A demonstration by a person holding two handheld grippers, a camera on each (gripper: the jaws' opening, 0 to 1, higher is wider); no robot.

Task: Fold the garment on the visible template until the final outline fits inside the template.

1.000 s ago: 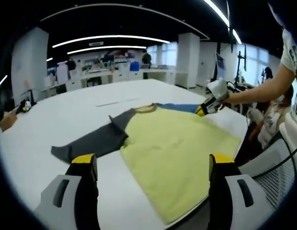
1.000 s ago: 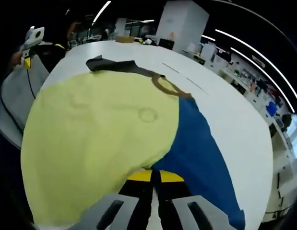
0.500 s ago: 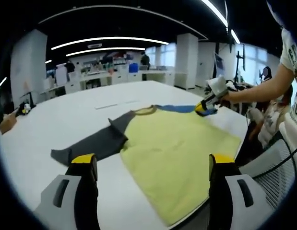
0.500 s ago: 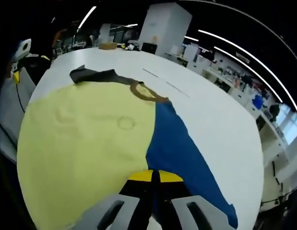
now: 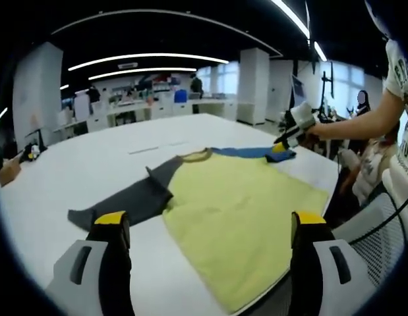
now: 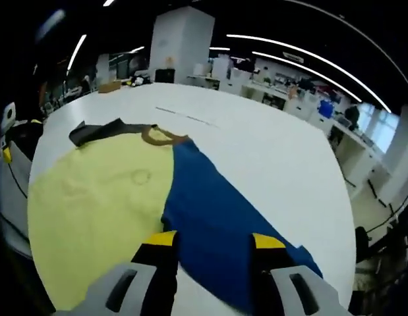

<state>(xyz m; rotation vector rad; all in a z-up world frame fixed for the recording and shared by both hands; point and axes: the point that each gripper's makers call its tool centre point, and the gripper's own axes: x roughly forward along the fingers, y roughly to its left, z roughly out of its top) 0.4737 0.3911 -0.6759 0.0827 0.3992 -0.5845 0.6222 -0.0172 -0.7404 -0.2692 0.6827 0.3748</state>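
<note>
The shirt (image 5: 236,210) is found spread flat on the white desk (image 5: 78,164), no fold yet made; the right gripper (image 6: 210,240) is parted over the blue sleeve (image 6: 217,217), the left gripper (image 5: 207,227) is parted, empty, near the hem, and a sleeve grasp is judged next.

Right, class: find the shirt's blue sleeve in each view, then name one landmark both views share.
Left gripper view: blue sleeve upper right of centre, under the right gripper.
Right gripper view: blue sleeve runs from centre to lower right, between the jaws.
Shared landmark: the brown collar.
</note>
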